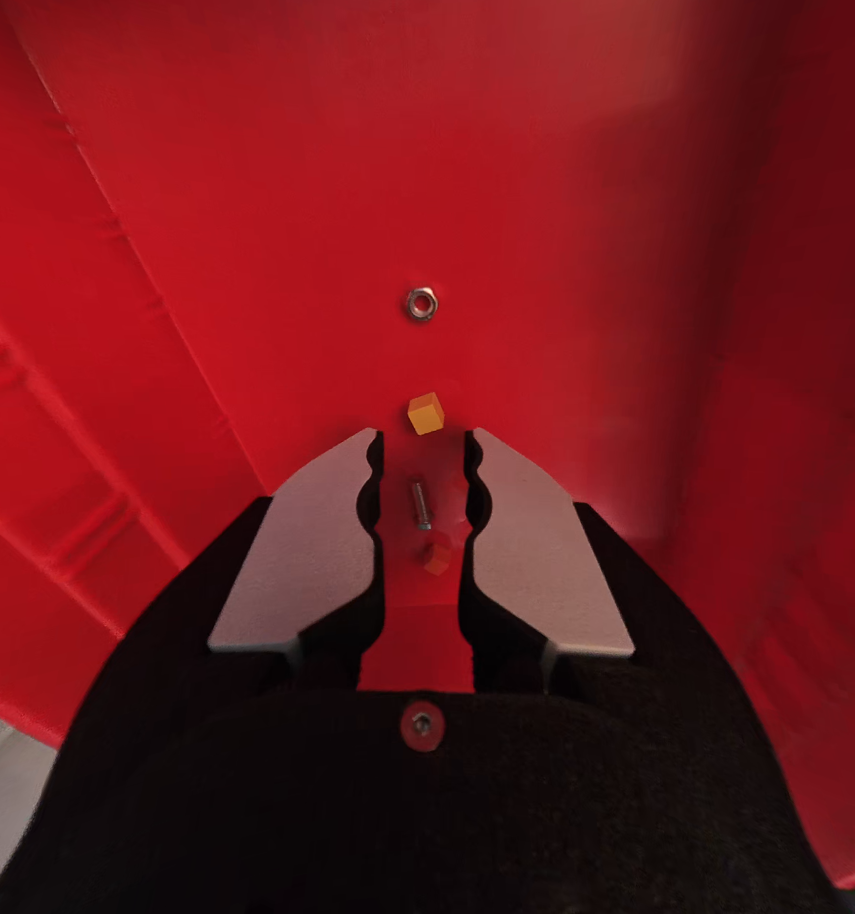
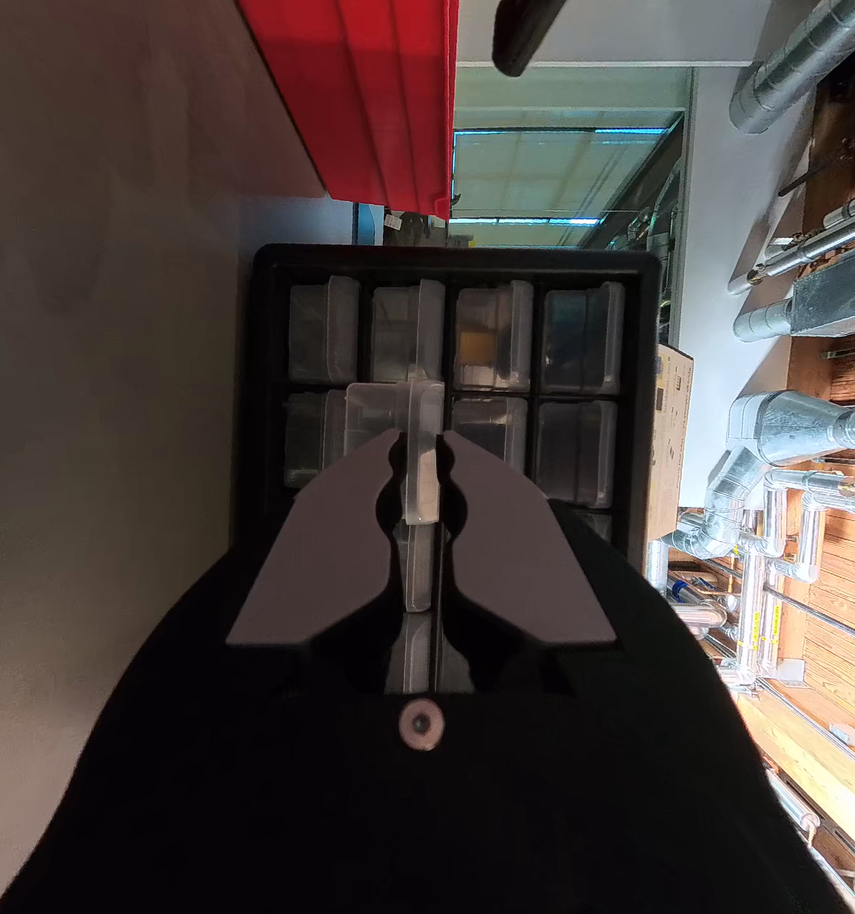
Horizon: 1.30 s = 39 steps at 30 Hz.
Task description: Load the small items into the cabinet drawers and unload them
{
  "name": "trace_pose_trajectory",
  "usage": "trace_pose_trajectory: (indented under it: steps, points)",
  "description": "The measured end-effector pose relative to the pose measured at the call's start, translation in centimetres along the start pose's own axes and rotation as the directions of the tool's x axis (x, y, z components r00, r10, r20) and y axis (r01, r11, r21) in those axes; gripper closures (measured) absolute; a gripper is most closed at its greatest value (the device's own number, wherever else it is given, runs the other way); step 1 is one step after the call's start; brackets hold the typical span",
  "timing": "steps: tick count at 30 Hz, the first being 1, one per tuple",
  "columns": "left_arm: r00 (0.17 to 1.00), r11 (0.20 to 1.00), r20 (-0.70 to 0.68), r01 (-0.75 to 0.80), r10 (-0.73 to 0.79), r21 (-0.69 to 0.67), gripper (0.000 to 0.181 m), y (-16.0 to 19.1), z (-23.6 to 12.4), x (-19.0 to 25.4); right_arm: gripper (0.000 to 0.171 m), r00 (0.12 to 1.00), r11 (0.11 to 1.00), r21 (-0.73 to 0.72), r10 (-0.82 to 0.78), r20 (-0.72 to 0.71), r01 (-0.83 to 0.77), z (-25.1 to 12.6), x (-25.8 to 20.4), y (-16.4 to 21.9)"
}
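In the left wrist view my left gripper [image 1: 423,435] is open and empty inside a red bin [image 1: 267,198]. On the bin floor lie a steel nut [image 1: 420,303], a yellow cube [image 1: 425,413] just past the fingertips, a small bolt [image 1: 419,502] and an orange piece [image 1: 438,559], the last two between the jaws. The right wrist view is turned sideways. My right gripper [image 2: 421,435] is shut on the handle [image 2: 421,489] of a clear drawer [image 2: 371,415], which sticks out of the black cabinet [image 2: 648,395].
The other clear drawers sit closed; one holds something yellow [image 2: 475,346]. The red bin [image 2: 366,99] stands beside the cabinet on a pale table [image 2: 94,395]. A dark rounded object [image 2: 519,34] hangs over the bin's edge. A cardboard box [image 2: 668,445] is behind the cabinet. About 30 centimetres separates my left fingertips from my right.
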<state>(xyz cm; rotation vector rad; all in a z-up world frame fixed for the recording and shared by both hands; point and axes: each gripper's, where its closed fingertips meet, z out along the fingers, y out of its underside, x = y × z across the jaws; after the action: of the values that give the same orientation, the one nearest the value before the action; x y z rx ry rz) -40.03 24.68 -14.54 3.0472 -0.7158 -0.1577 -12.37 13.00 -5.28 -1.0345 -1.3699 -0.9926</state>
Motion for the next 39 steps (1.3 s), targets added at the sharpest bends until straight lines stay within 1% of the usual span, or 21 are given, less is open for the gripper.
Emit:
trace_pose_trajectory:
  steps: [1, 2, 4, 10, 12, 13, 15, 17, 18, 20, 23, 25, 26, 28, 31, 34, 39]
  points:
    - [1.000, 1.000, 0.005, 0.002, -0.002, -0.005, 0.151, 0.0, 0.2, -0.1, 0.159, 1.000, 1.000, -0.001, 0.000, 0.001, 0.000, 0.0, 0.0, 0.0]
    - [1.000, 1.000, 0.005, 0.006, -0.006, -0.007, 0.156, -0.1, 0.4, -0.2, 0.159, 1.000, 1.000, -0.002, -0.002, 0.001, 0.002, 0.0, 0.0, 0.0]
    - [1.000, 1.000, -0.005, 0.004, -0.004, -0.006, 0.168, -0.2, 0.6, -0.2, 0.159, 1.000, 1.000, -0.003, -0.004, 0.002, 0.004, 0.0, 0.0, 0.0]
    - [0.999, 1.000, -0.038, -0.002, 0.003, 0.030, 0.170, -0.3, -0.2, -0.3, 0.159, 1.000, 1.000, -0.008, -0.008, 0.003, 0.008, 0.1, 0.0, 0.1]
    - [1.000, 0.999, -0.027, 0.001, 0.000, 0.033, 0.170, 0.5, -1.5, -0.3, 0.159, 1.000, 1.000, -0.007, -0.006, 0.004, 0.006, 0.1, 0.0, 0.1]
    - [1.000, 0.998, -0.022, -0.004, 0.005, 0.056, 0.170, 0.7, -2.7, -0.1, 0.159, 1.000, 1.000, -0.007, -0.007, 0.003, 0.007, 0.1, 0.0, 0.1]
    - [0.998, 0.985, -0.043, -0.043, 0.051, 0.170, 0.170, 0.6, -6.0, 1.6, 0.159, 1.000, 1.000, -0.006, -0.008, 0.003, 0.008, 0.1, 0.0, 0.1]
    - [0.983, 0.939, -0.088, -0.125, 0.161, 0.319, 0.170, 0.3, -9.7, 4.9, 0.159, 1.000, 1.000, -0.007, -0.011, 0.009, 0.011, 0.0, 0.0, 0.2]
    - [0.968, 0.911, -0.098, -0.178, 0.229, 0.372, 0.170, 0.5, -11.3, 6.9, 0.159, 1.000, 1.000, -0.007, -0.012, 0.015, 0.012, 0.0, 0.0, 0.2]
    - [0.926, 0.838, -0.069, -0.303, 0.372, 0.454, 0.170, 1.2, -13.8, 10.7, 0.159, 1.000, 1.000, 0.001, -0.009, 0.027, 0.009, -0.2, 0.0, 0.2]
    - [0.822, 0.690, -0.018, -0.465, 0.569, 0.554, 0.170, 2.2, -16.6, 17.2, 0.160, 0.999, 0.999, 0.023, -0.028, 0.030, 0.027, -0.5, -0.1, -0.1]
    - [0.749, 0.583, 0.027, -0.538, 0.663, 0.609, 0.170, 2.2, -17.7, 21.4, 0.160, 0.999, 0.998, 0.033, -0.049, 0.023, 0.048, -0.6, 0.0, -0.3]
    - [0.722, 0.543, 0.058, -0.568, 0.690, 0.618, 0.170, 1.9, -17.9, 23.2, 0.160, 0.999, 0.998, 0.037, -0.050, 0.022, 0.049, -0.7, 0.0, -0.3]
    - [0.674, 0.505, 0.104, -0.638, 0.731, 0.582, 0.170, 1.1, -17.1, 26.1, 0.160, 0.999, 0.998, 0.042, -0.049, 0.019, 0.048, -0.6, 0.0, -0.2]
    - [0.608, 0.500, 0.138, -0.744, 0.782, 0.443, 0.170, -0.2, -14.6, 28.8, 0.160, 0.998, 0.997, 0.049, -0.062, 0.019, 0.061, -0.6, 0.0, -0.1]
    - [0.598, 0.522, 0.167, -0.781, 0.784, 0.343, 0.170, -2.1, -13.1, 30.1, 0.160, 0.998, 0.996, 0.065, -0.060, 0.023, 0.058, -0.8, -0.1, -0.3]
    - [0.537, 0.504, 0.218, -0.842, 0.815, 0.191, 0.170, -3.0, -11.7, 30.3, 0.160, 0.998, 0.995, 0.078, -0.059, 0.035, 0.057, -1.0, 0.0, -0.2]
